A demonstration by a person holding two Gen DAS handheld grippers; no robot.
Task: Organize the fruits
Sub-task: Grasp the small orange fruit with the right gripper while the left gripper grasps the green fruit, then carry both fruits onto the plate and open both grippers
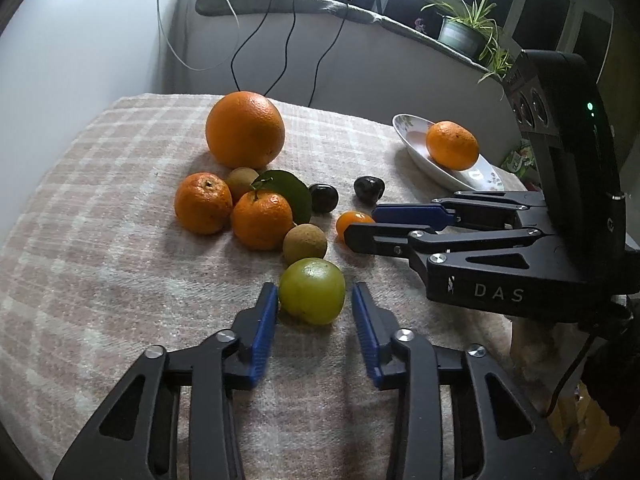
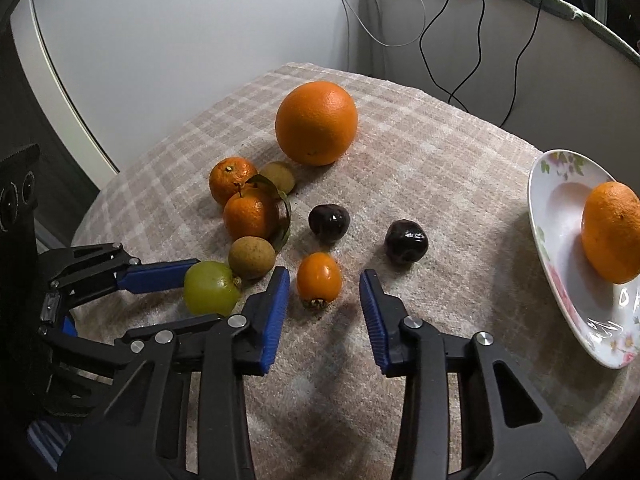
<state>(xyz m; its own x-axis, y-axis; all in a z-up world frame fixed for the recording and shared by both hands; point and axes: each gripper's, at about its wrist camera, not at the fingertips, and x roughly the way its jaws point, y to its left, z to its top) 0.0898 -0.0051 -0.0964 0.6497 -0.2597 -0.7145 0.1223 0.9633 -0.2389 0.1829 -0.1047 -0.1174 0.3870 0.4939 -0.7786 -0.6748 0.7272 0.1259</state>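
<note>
Fruits lie on a checked cloth. My left gripper (image 1: 315, 294) is open with its jaws on either side of a green round fruit (image 1: 312, 290), also in the right wrist view (image 2: 211, 288). My right gripper (image 2: 325, 280) is open around a small orange kumquat (image 2: 319, 279), seen partly behind the right gripper (image 1: 362, 226) in the left view (image 1: 351, 222). A big orange (image 1: 245, 129), two mandarins (image 1: 203, 202) (image 1: 262, 220), two brown longans (image 1: 305, 243) (image 1: 241, 181) and two dark cherries (image 1: 323, 197) (image 1: 369, 188) lie beyond.
A white flowered plate (image 2: 560, 240) at the right holds one mandarin (image 2: 612, 232); it shows in the left view too (image 1: 412, 148). The cloth's edge falls off at left and back. Cables hang on the wall behind. A potted plant (image 1: 464, 28) stands on the sill.
</note>
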